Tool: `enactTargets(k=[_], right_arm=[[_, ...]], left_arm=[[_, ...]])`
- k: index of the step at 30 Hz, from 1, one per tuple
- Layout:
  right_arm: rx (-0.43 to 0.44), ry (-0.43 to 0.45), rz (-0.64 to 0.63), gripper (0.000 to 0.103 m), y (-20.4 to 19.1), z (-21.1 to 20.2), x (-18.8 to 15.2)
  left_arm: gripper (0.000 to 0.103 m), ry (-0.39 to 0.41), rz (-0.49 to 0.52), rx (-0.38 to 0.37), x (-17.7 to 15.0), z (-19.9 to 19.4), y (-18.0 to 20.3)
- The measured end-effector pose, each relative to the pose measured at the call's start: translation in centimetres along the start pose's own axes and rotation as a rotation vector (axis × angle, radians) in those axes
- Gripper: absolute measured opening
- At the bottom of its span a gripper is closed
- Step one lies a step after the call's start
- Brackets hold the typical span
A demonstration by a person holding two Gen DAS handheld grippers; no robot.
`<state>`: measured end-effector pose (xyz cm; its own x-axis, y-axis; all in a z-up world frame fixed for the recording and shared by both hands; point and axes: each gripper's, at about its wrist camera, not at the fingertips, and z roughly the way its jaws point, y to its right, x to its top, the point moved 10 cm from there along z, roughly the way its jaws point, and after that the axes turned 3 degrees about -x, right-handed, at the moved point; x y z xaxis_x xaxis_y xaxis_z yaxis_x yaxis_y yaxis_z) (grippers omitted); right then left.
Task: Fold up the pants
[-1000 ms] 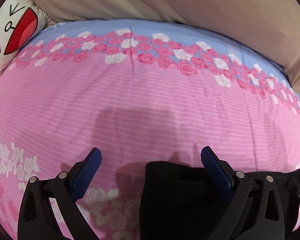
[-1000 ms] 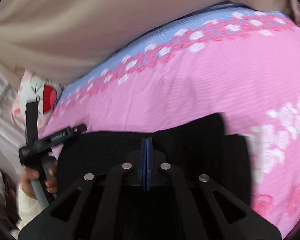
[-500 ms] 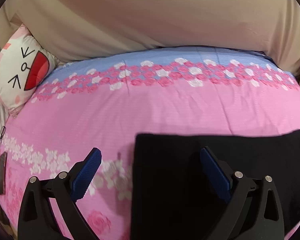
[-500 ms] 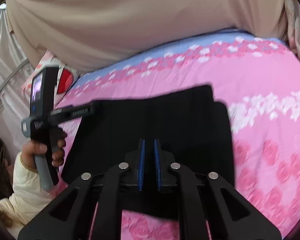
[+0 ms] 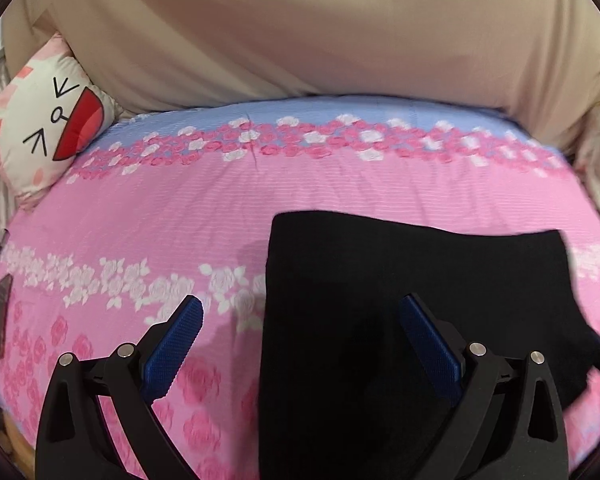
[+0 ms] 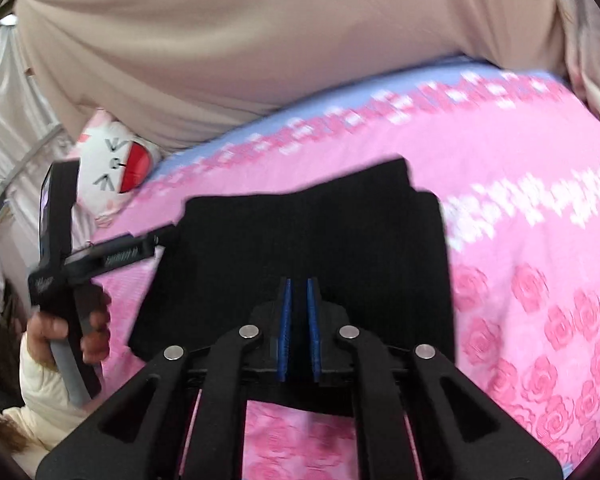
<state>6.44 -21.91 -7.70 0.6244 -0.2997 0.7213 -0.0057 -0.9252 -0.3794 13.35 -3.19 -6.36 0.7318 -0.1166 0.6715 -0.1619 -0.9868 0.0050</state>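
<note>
While the black pants (image 5: 400,320) lie folded into a flat rectangle on the pink rose-printed bedspread (image 5: 160,216), we hold both grippers above them. We take the pants as our landmark. Our left gripper (image 5: 300,320) hangs over their near left edge with its blue pads (image 5: 176,340) spread wide and nothing between them; one pad sits over the bedspread just left of the pants, the other over the black cloth. In the right wrist view, the left hand (image 6: 72,328) grips that tool's handle off the pants' left side, with a cream sleeve (image 6: 40,384) below it. Our right gripper (image 6: 299,320) hovers above the pants' near edge; its jaws have just been opening and stand a narrow slit apart, clamping nothing. Beyond the pants' far left corner a cartoon-face pillow (image 5: 48,120) leans against a beige drape (image 5: 300,40).
</note>
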Motion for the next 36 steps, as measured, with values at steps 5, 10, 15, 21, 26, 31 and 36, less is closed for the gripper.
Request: enactTargets(k=[5, 10, 15, 21, 26, 31, 36], right_arm=[[0.081, -0.046, -0.071, 0.009, -4.3, 4.0, 2.6], [0.175, -0.218, -0.111, 0.007, -8.7, 12.6, 1.7], [0.112, -0.187, 0.08, 0.0, -0.8, 12.9, 2.5], [-0.02, -0.121, 0.032, 0.009, -1.3, 9.7, 3.6], [-0.026, -0.241, -0.131, 0.01, -5.9, 16.1, 1.8], [-0.1, -0.243, -0.02, 0.0, -2.9, 17.9, 4.7], [0.135, -0.29, -0.139, 0.01, -11.0, 15.6, 2.7]], left_arm=[[0.098, -0.083, 0.04, -0.031, -4.6, 0.2, 0.6], [0.098, -0.109, -0.028, -0.049, -6.6, 1.8, -0.6], [0.098, -0.11, -0.012, -0.101, -6.7, 2.1, -0.7], [0.098, -0.103, -0.024, -0.123, -6.1, 2.8, -0.3], [0.098, -0.1, -0.006, -0.118, -5.8, 3.0, -0.2], [0.098, -0.135, -0.047, -0.183, -5.6, 3.8, -0.6], [0.098, -0.135, -0.088, -0.192, -5.8, 2.1, -1.6]])
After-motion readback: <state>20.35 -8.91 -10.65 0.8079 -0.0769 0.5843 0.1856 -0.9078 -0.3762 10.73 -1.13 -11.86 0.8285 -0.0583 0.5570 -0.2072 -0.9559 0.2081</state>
